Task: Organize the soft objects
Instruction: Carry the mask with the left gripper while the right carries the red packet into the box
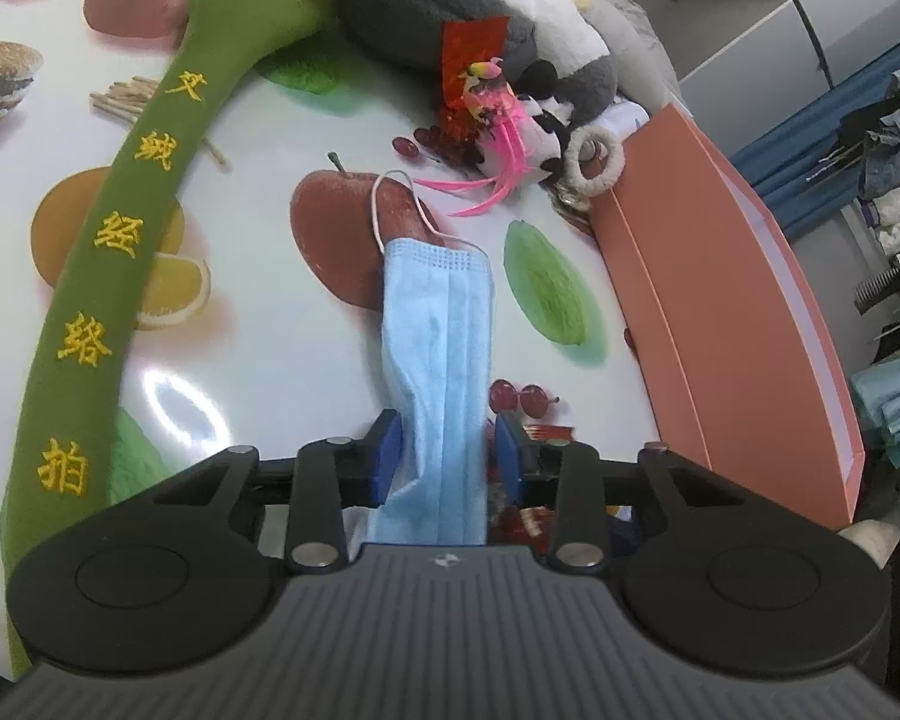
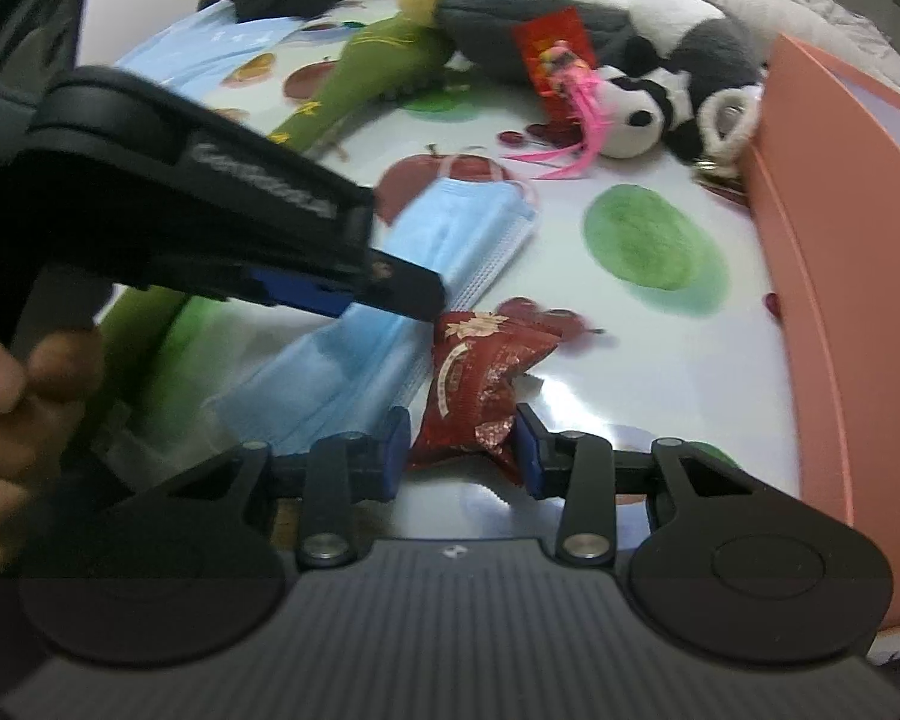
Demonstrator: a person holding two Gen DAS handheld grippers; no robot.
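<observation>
A blue face mask [image 1: 438, 360] lies on the fruit-print table, its near end between the jaws of my left gripper [image 1: 447, 456], which stand around it without clearly pressing. The mask [image 2: 450, 228] and the left gripper [image 2: 390, 288] also show in the right wrist view. A red crinkly packet [image 2: 480, 384] lies between the jaws of my right gripper [image 2: 462, 450], which are open around it. A long green plush stick [image 1: 120, 240] with yellow characters, a grey-white plush toy [image 1: 450, 6] and a small panda plush [image 1: 534, 132] lie at the far side.
A salmon-pink box [image 1: 720, 312] stands along the table's right edge and shows in the right wrist view [image 2: 840, 240]. A red card with a pink-feathered ornament [image 1: 486, 90] and a white fuzzy ring [image 1: 597, 159] lie by the panda. Clothes hang beyond the table on the right.
</observation>
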